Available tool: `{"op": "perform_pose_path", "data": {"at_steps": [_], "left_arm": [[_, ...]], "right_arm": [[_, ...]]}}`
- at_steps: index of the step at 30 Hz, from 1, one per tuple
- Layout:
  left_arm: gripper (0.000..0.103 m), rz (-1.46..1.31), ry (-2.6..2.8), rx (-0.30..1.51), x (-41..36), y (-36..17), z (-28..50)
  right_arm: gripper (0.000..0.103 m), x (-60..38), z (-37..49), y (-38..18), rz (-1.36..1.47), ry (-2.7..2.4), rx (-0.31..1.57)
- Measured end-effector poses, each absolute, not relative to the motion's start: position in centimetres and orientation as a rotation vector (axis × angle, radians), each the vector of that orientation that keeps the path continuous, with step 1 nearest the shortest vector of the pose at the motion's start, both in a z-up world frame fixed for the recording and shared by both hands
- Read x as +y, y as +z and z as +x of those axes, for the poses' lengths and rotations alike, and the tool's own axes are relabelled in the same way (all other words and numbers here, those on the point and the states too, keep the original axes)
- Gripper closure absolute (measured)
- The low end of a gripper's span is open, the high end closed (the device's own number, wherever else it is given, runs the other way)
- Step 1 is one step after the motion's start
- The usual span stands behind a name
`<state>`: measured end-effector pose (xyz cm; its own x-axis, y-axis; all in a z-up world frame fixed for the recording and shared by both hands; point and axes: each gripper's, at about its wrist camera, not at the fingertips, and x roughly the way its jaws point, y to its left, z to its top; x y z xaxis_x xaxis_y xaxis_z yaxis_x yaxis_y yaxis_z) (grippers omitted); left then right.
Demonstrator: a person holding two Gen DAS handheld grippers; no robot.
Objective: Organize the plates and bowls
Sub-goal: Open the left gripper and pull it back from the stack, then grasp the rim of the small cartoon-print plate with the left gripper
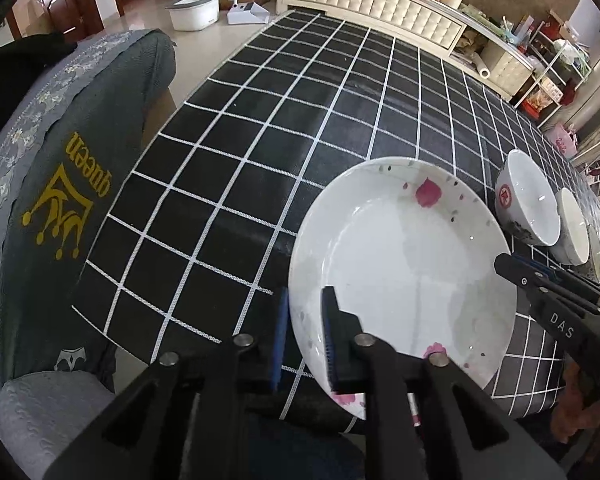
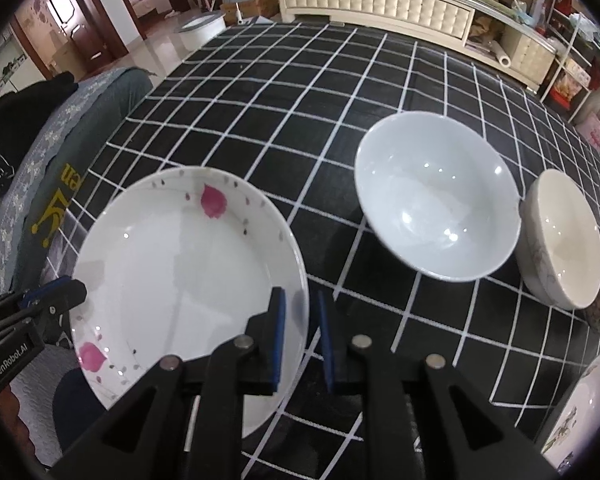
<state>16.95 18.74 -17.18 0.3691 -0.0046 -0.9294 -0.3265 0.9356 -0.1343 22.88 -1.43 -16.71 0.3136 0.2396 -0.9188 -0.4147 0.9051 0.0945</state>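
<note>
While the white plate with pink petals [image 2: 180, 264] lies on the black grid tablecloth [image 2: 300, 92] at 7 o'clock in the right wrist view, both grippers straddle its rim from opposite sides. The left gripper [image 1: 304, 332] and right gripper [image 2: 302, 332] each stand slightly apart, pads not pressing the rim. A white bowl [image 2: 436, 196] sits at 2 o'clock, a cream bowl [image 2: 564, 240] just beside it at 3.

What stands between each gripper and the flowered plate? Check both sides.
Nothing visible. The flowered plate already has its rim between the jaws of the left gripper and the right gripper, on opposite sides. The white bowl stands apart.
</note>
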Motion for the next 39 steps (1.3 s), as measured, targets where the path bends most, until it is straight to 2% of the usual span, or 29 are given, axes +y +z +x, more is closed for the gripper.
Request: {"op": "perform_pose_path", "data": {"at_steps": [7, 11, 13, 21, 22, 25, 39], "left_arm": [[0.075, -0.301, 0.175, 1.131, 17.0, -14.7, 16.1], [0.073, -0.278, 0.143, 1.094, 15.2, -12.7, 15.6], [0.068, -0.254, 0.129, 1.070, 14.1, -11.6, 15.3], [0.062, -0.179, 0.069, 0.986, 9.1, -7.8, 14.3], [0.060, -0.169, 0.060, 0.979, 8.6, -7.4, 14.2], [0.044, -0.137, 0.050, 0.946, 6.9, -6.2, 13.7], [0.042, -0.072, -0.101, 0.867, -2.5, -3.1, 12.7]], "right_arm": [[0.068, -3.1, 21.1, -13.6, -0.119, 0.439, 1.108], [0.064, -4.8, 20.2, -11.7, -0.085, 0.431, 1.069], [0.058, -5.6, 19.6, -10.5, -0.074, 0.422, 1.043], [0.038, -9.3, 16.8, -6.0, -0.047, 0.396, 0.923], [0.035, -9.7, 16.5, -5.6, -0.045, 0.390, 0.907], [0.027, -11.0, 15.6, -4.2, -0.043, 0.362, 0.857], [0.015, -20.1, 11.7, -1.6, -0.007, 0.204, 0.774]]}}
